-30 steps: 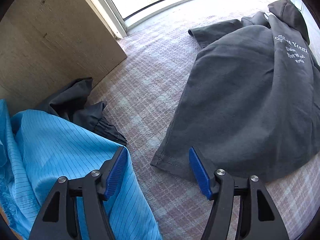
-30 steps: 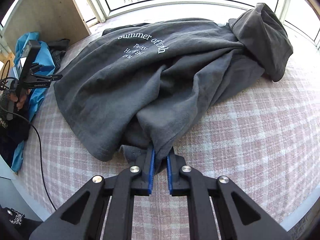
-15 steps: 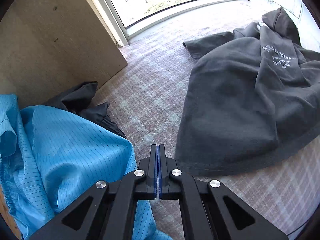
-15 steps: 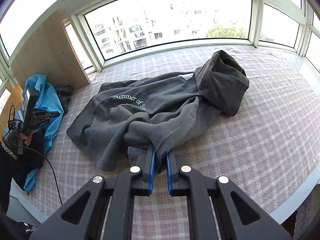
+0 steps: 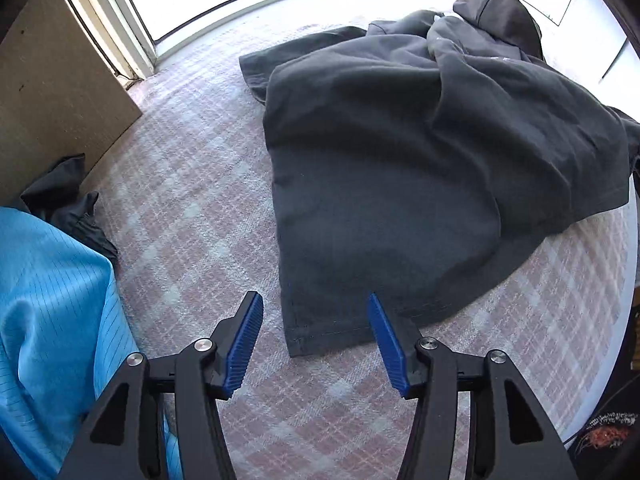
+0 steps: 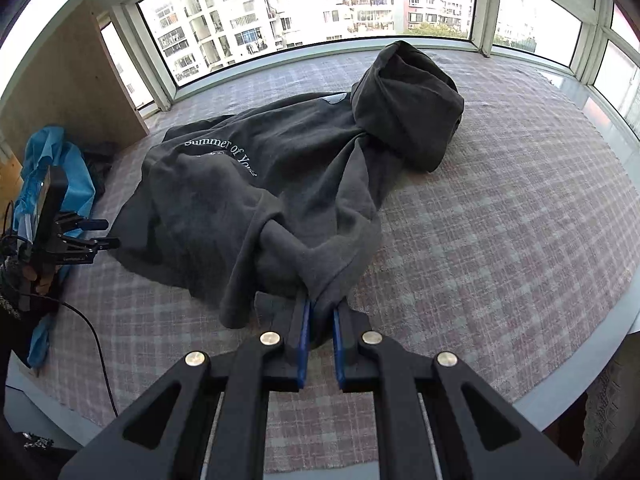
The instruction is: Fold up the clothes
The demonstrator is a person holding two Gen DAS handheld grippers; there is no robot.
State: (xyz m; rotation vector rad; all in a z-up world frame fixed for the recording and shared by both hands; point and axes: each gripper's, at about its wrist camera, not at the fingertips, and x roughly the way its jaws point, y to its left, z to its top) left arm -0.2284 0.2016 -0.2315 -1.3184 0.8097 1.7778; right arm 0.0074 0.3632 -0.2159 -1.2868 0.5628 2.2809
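Left wrist view: the left gripper [image 5: 314, 336], jaws wide apart and empty, hovers over the hem corner of the dark grey hoodie [image 5: 400, 168], which lies crumpled on the plaid-covered table [image 5: 192, 216]. A blue garment [image 5: 52, 300] sits at the table's left edge beside a wooden panel [image 5: 52, 92]. Right wrist view: the right gripper [image 6: 319, 330] is clamped on a bunched fold of the hoodie [image 6: 304, 184] near the table's front edge, hood [image 6: 408, 104] toward the windows [image 6: 304, 4].
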